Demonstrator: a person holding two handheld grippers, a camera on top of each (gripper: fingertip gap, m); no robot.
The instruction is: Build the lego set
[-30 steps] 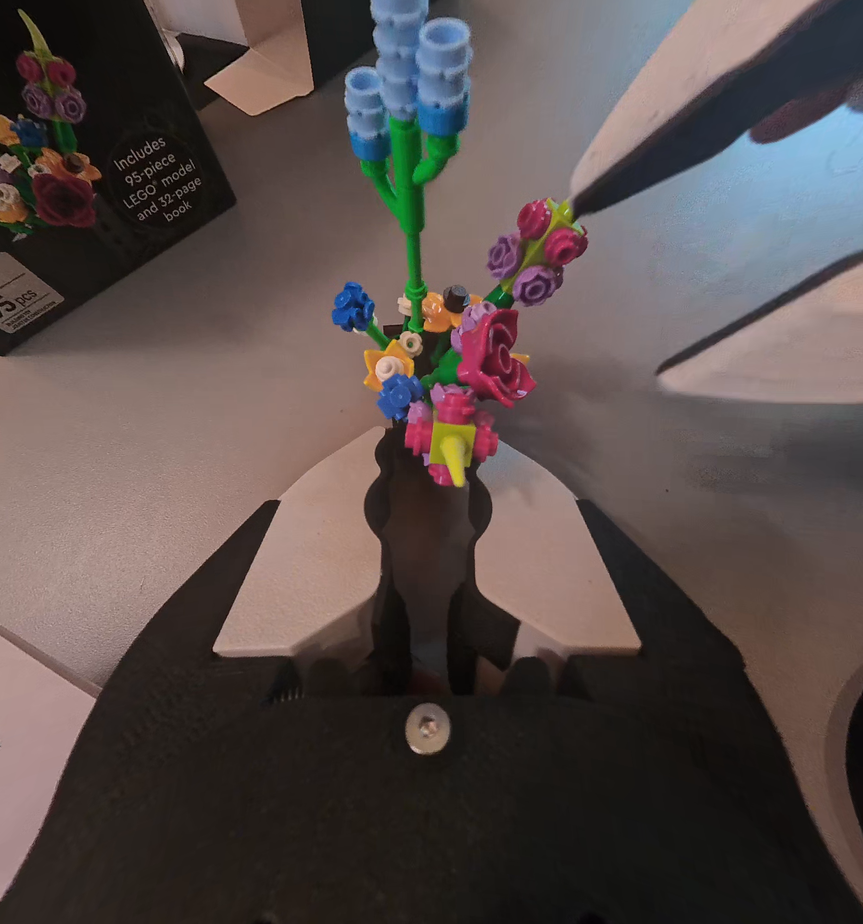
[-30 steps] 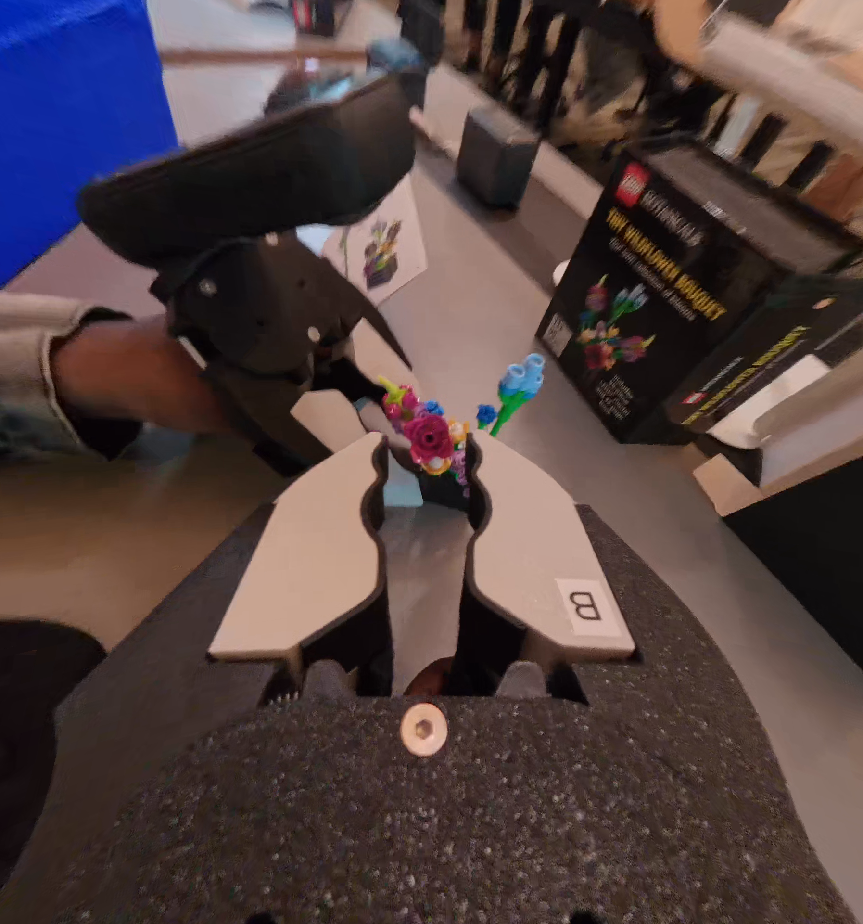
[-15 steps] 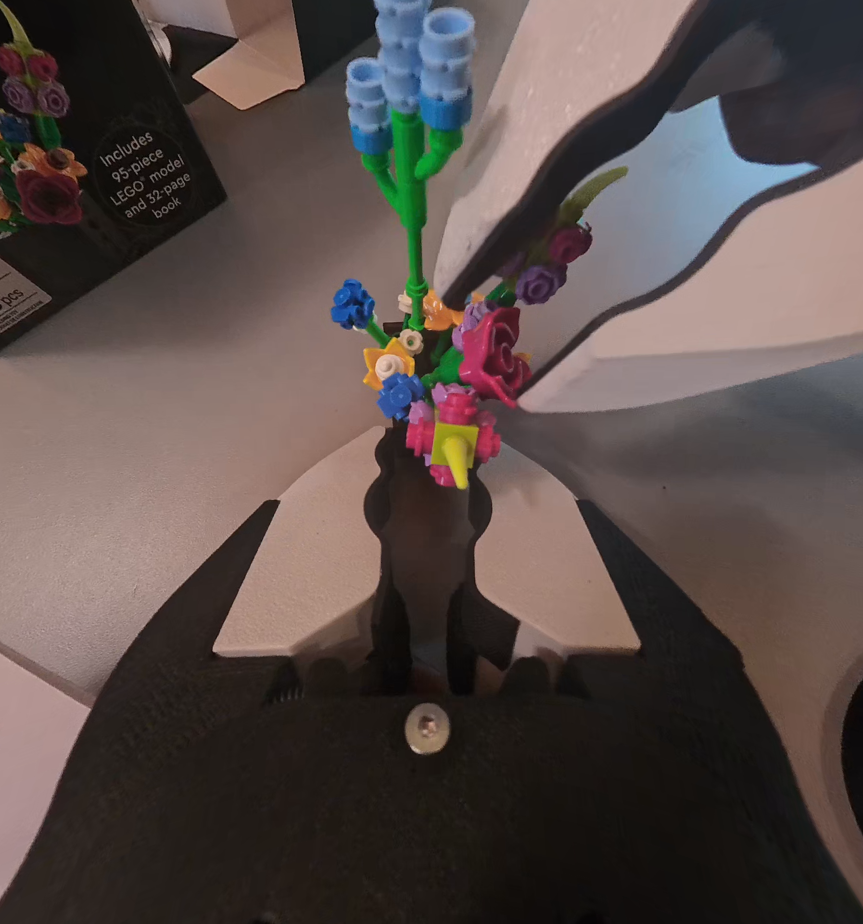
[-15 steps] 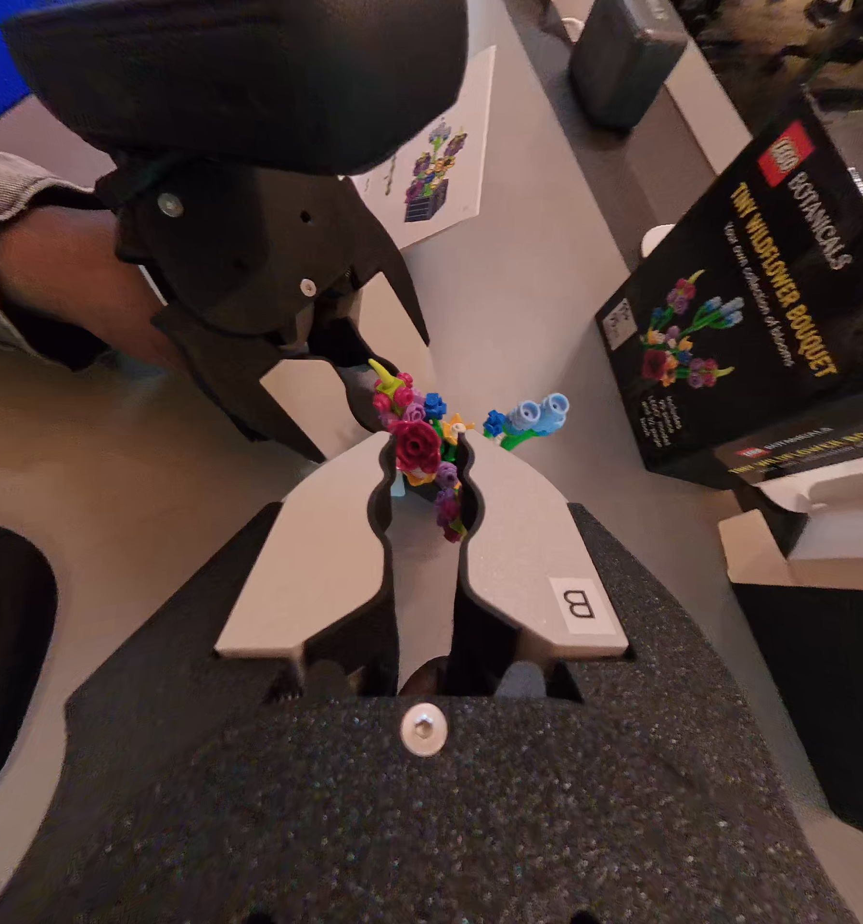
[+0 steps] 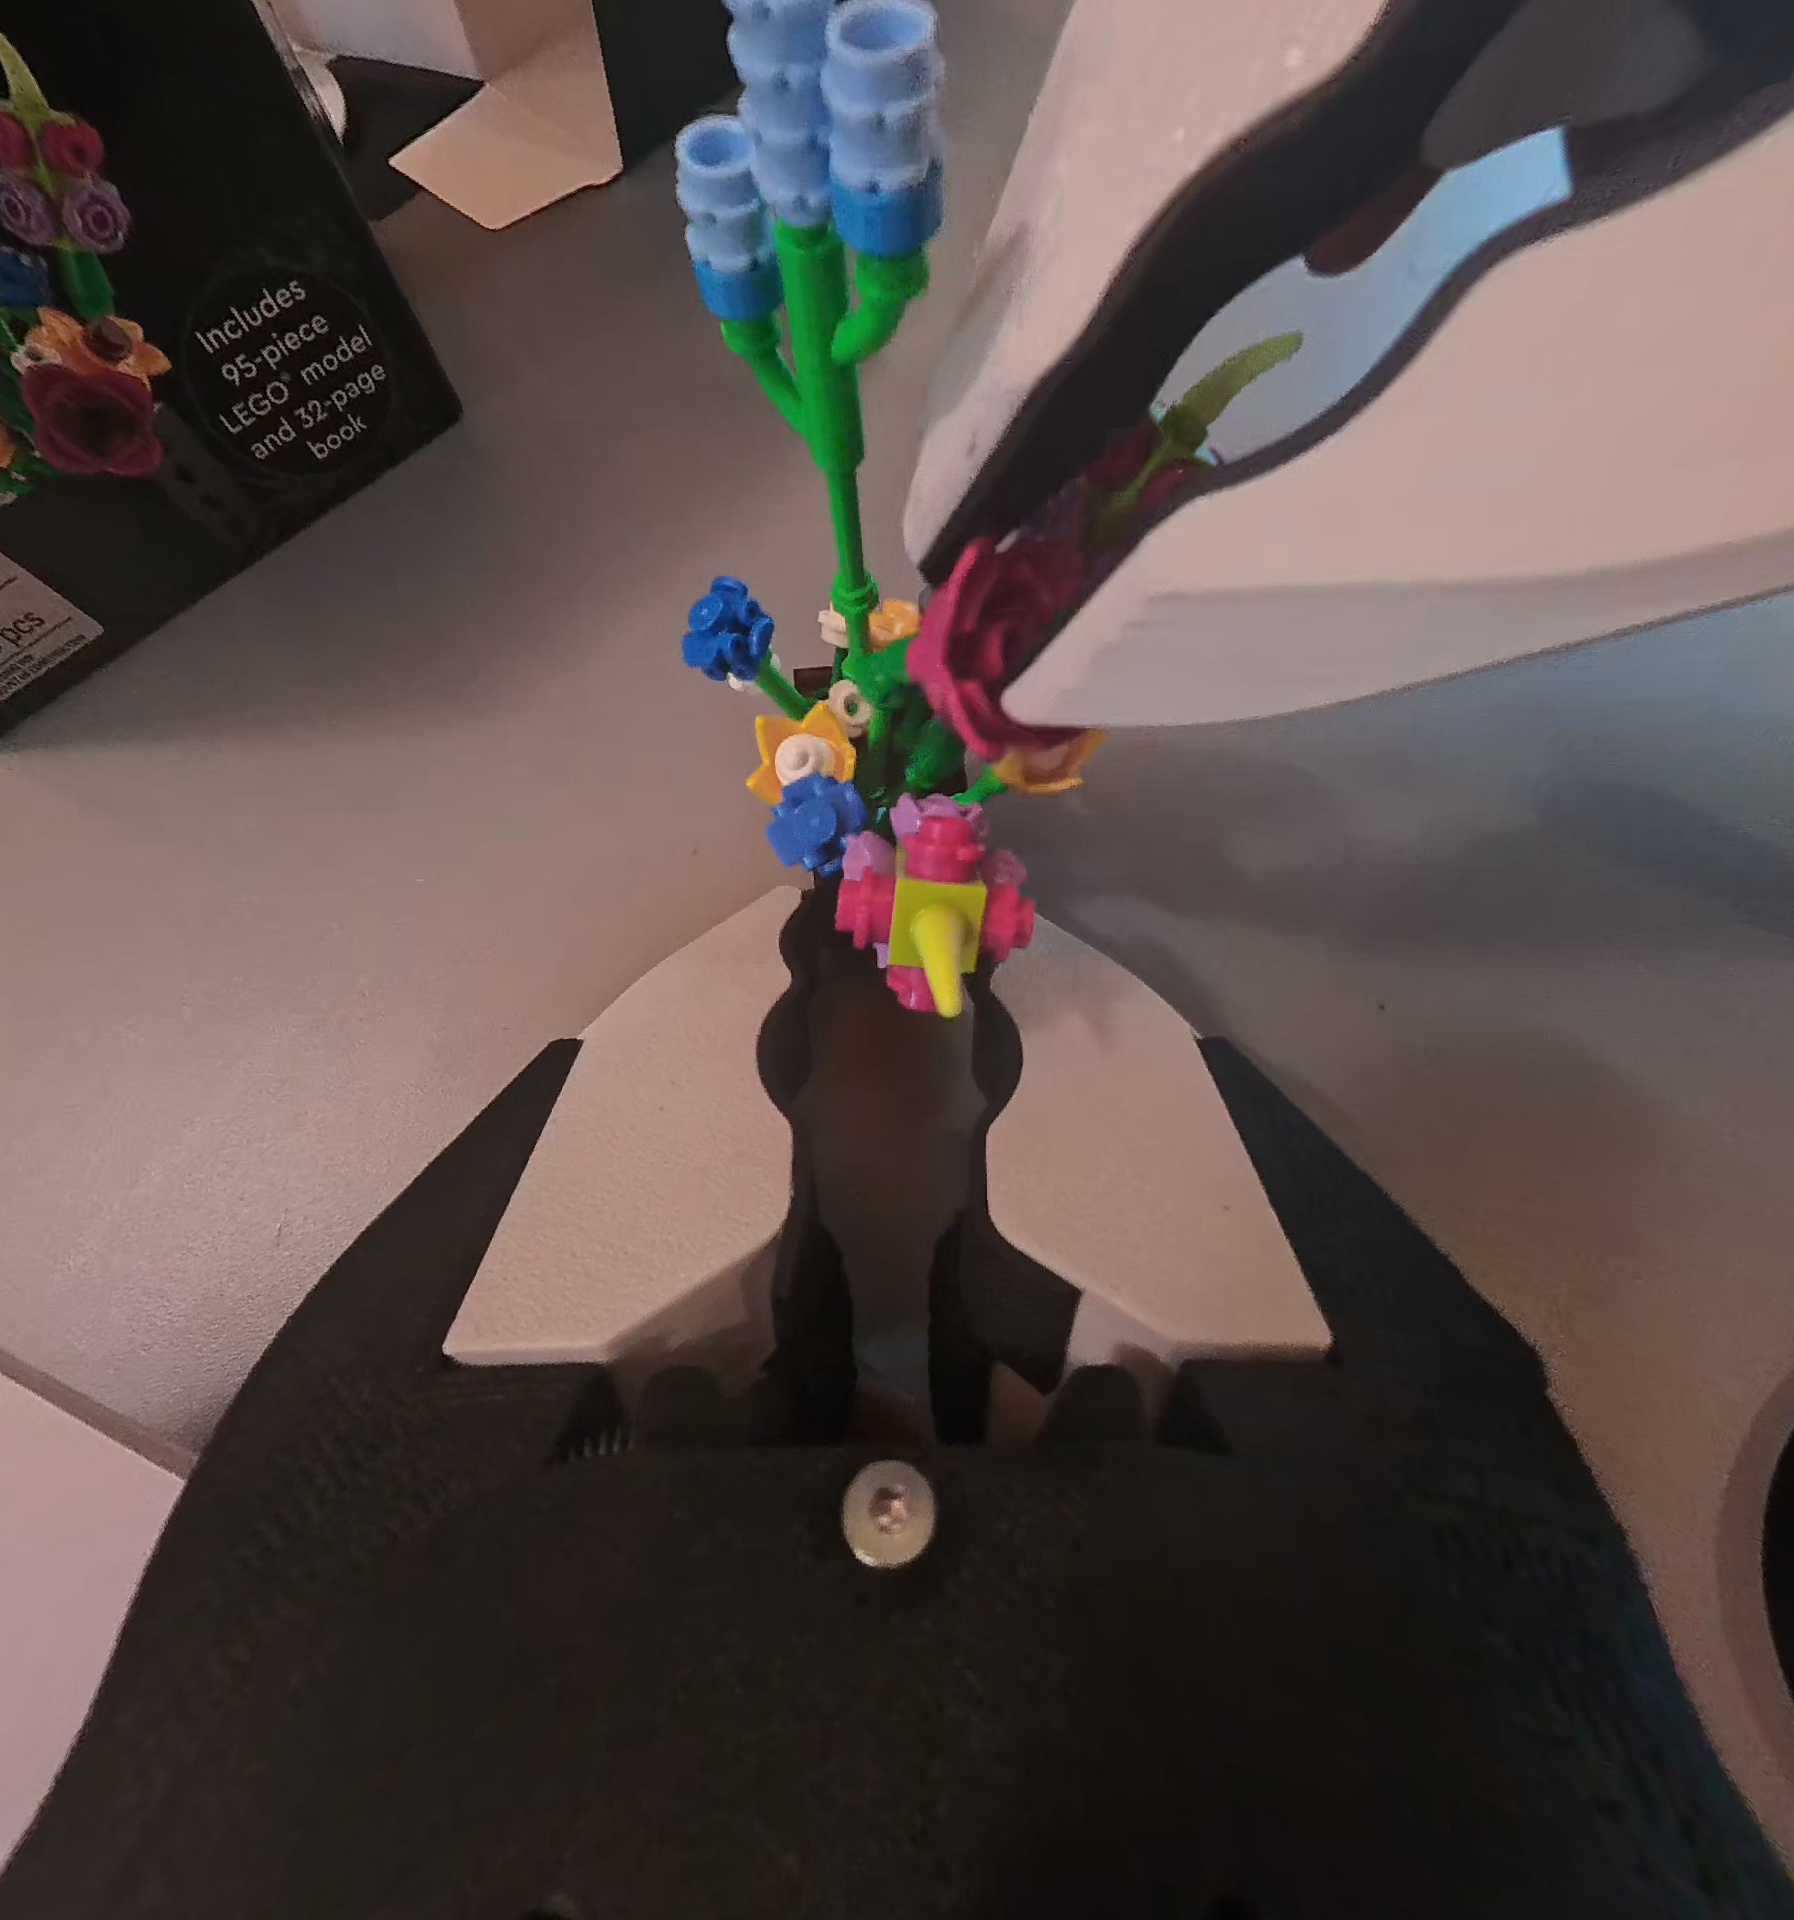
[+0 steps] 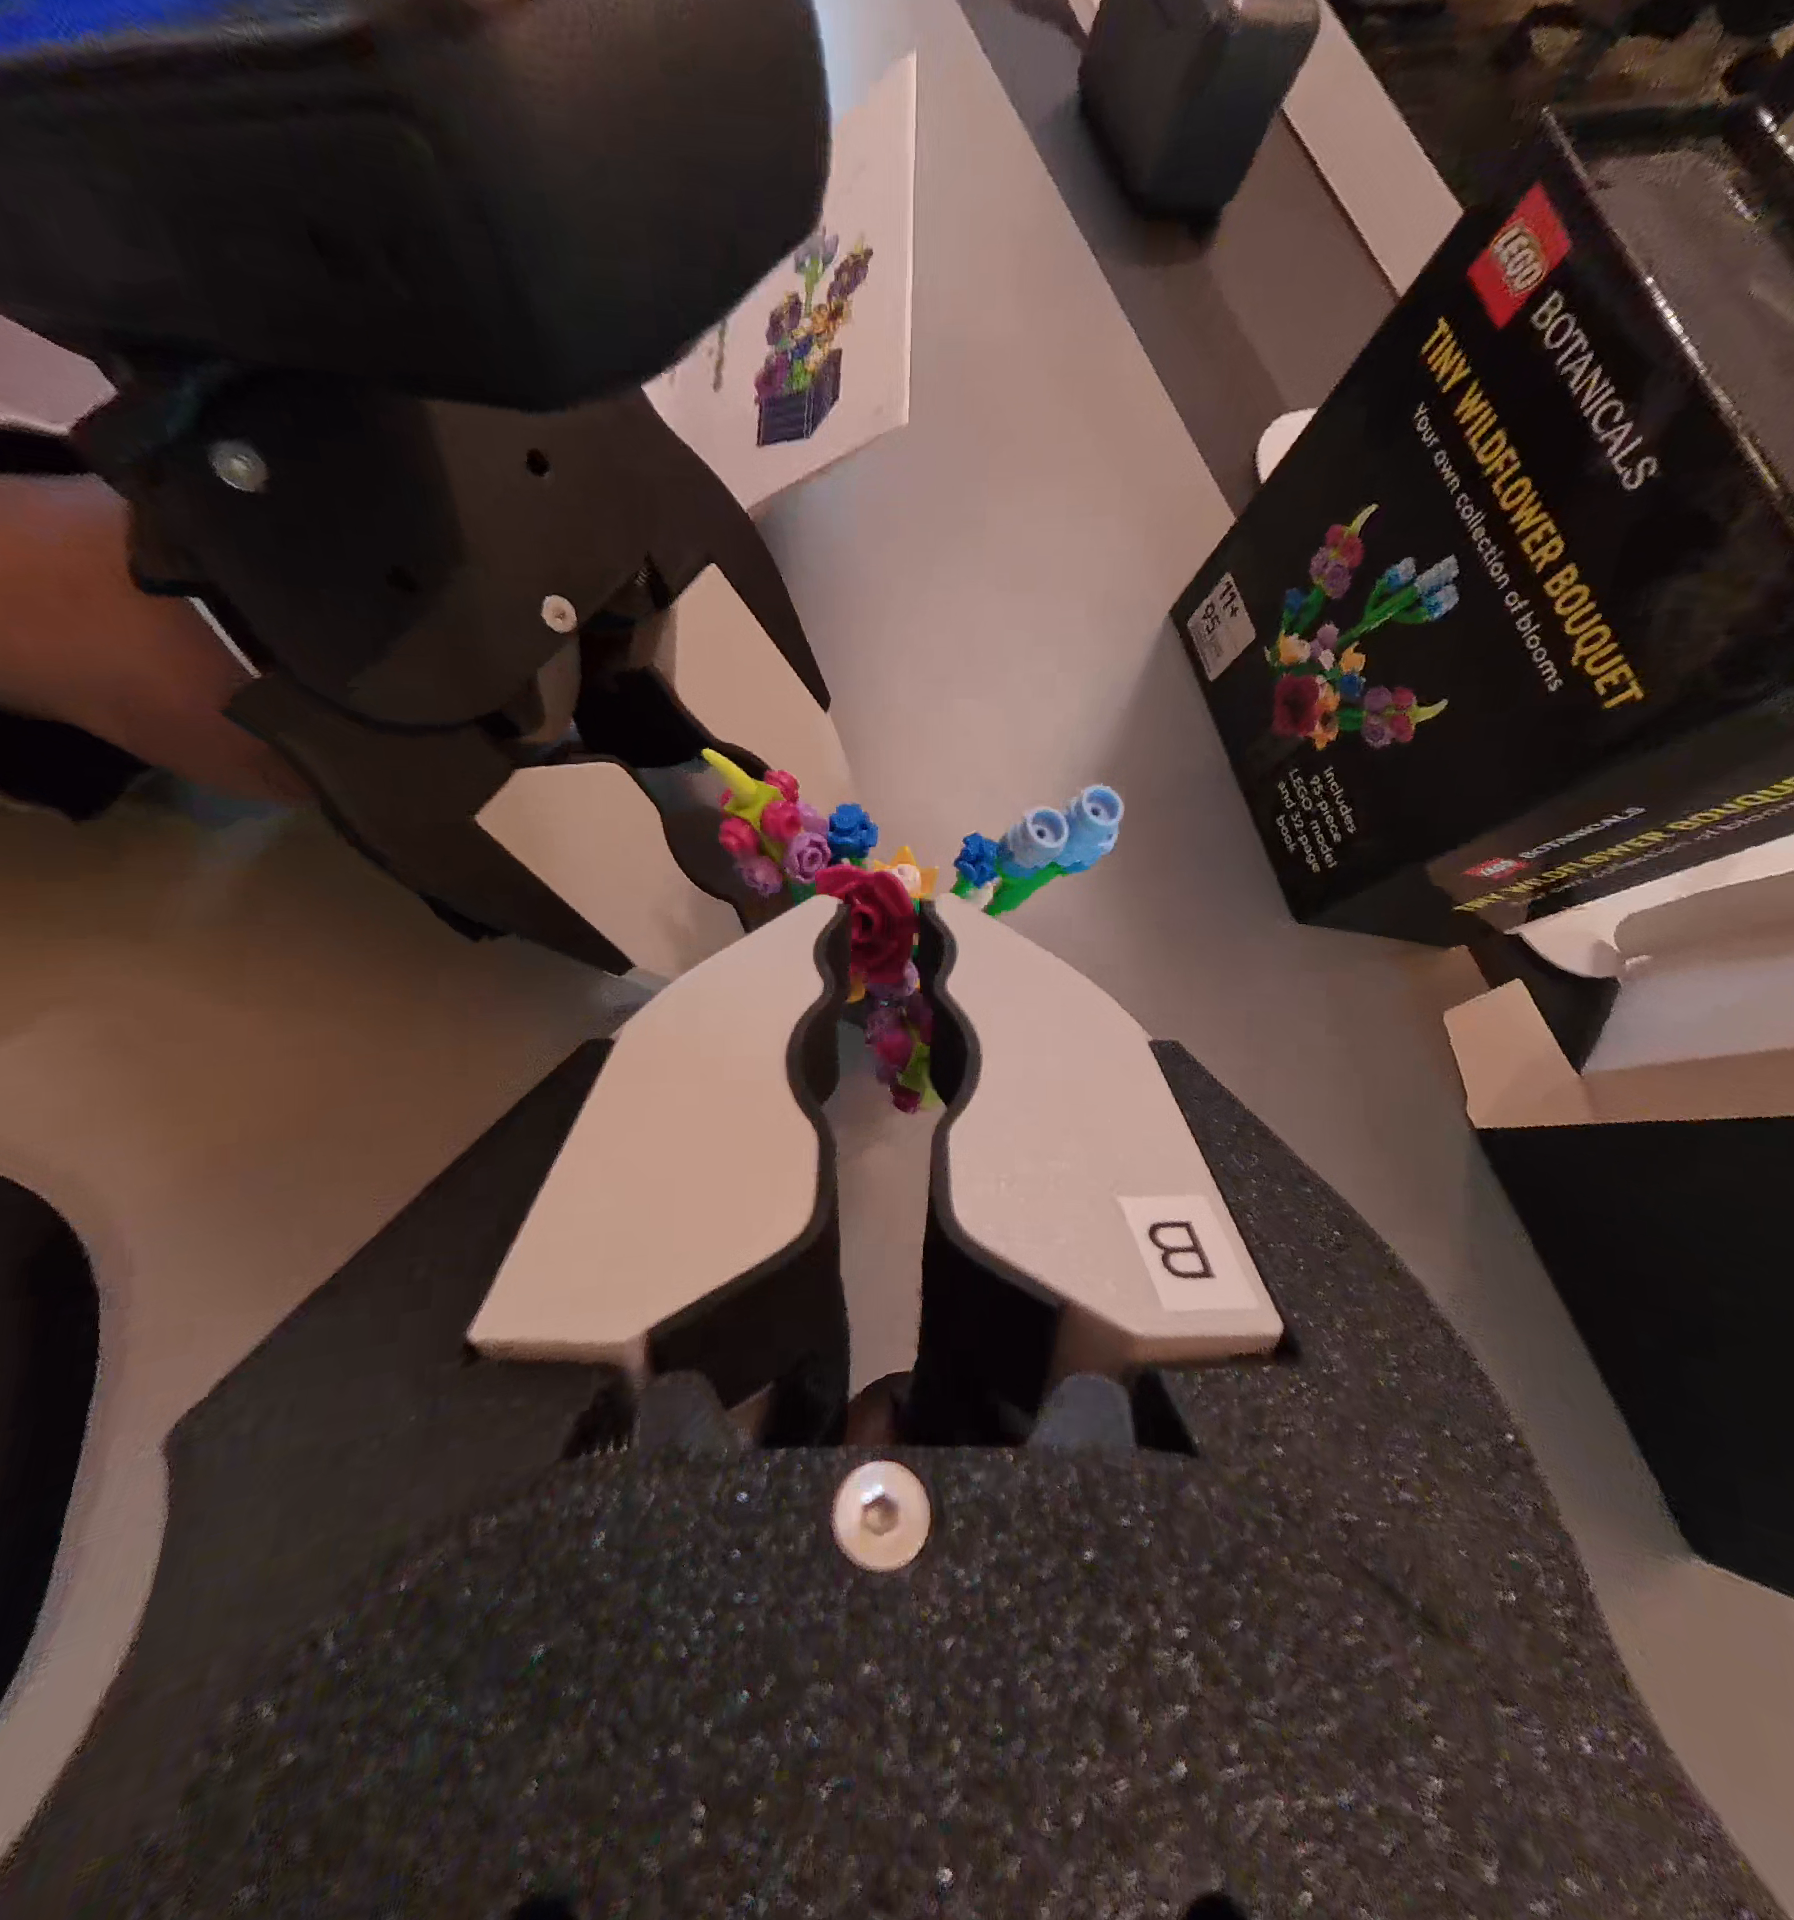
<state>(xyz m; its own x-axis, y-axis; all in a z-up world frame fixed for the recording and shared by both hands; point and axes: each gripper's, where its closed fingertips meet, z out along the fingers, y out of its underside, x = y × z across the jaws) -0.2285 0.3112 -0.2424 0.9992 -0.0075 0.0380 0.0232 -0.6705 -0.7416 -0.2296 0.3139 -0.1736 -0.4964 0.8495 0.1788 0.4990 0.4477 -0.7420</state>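
The lego bouquet point(image 5: 846, 499) has light-blue blooms on a green stem, small blue and yellow flowers, a dark pink rose point(image 5: 976, 644) and a pink cluster with a lime spike. My left gripper point(image 5: 893, 935) is shut on its dark base, which is hidden between the fingers. My right gripper point(image 5: 971, 634) comes in from the upper right. In the right wrist view its jaws point(image 6: 879, 920) close on the rose point(image 6: 877, 925), with the purple and pink flower stalk point(image 6: 898, 1039) lying between the fingers. The left gripper point(image 6: 727, 873) shows there at the left.
A black lego box point(image 5: 197, 364) stands at the back left, also in the right wrist view point(image 6: 1547, 623). An instruction booklet point(image 6: 820, 332) lies on the grey table point(image 5: 353, 935). An open white carton point(image 6: 1651, 1039) and a dark grey block point(image 6: 1184, 94) stand nearby. A person's arm point(image 6: 41, 644) is at the left. The tips of one gripper are about 7 cm away from the tips of the other.
My right gripper has moved in over the purple and pink flower stalk down to the rose, and its jaws have narrowed. My left gripper has kept its hold on the bouquet.
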